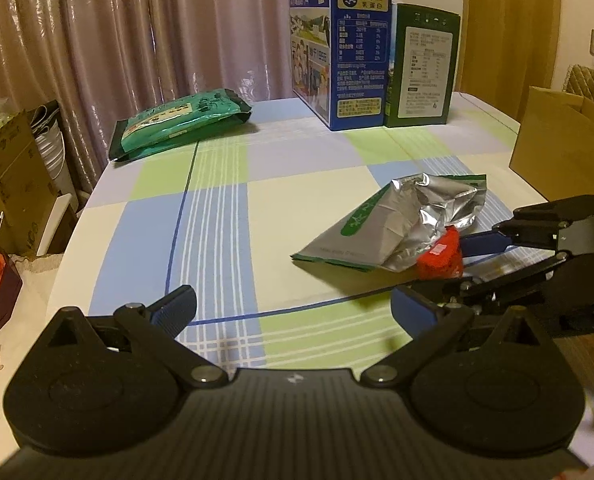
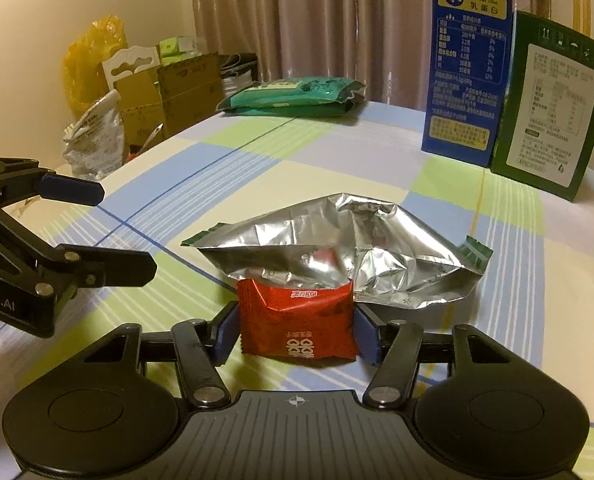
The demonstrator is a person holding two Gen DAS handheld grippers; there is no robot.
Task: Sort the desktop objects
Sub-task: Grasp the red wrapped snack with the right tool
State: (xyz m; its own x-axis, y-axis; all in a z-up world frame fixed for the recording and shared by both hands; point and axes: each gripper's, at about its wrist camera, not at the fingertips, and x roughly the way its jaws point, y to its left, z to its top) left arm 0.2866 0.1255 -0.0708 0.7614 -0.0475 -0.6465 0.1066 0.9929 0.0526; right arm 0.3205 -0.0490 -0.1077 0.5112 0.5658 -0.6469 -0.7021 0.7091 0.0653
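The red snack packet (image 2: 296, 322) sits squarely between the 2 blue pads of the right tongs (image 2: 296, 330), which have narrowed onto its left and right edges. The pads touch both sides and the wrapper bulges slightly between them, so this reads as a grip on the packet. Its far end is tucked into the torn mouth of the silver foil bag (image 2: 337, 248) lying just beyond the tongs on the checked tabletop (image 2: 497, 320).

The packet looks light and soft, a thin crinkly film around something small, so it should lift with little force. The film is slick and could slide if pinched only at the seam. Holding across the filled middle, as here, seems safest. The foil bag is limp and may drag along.

The left tongs (image 1: 293, 306) are wide open and empty, hovering over bare cloth, with the foil bag ahead and to their right.
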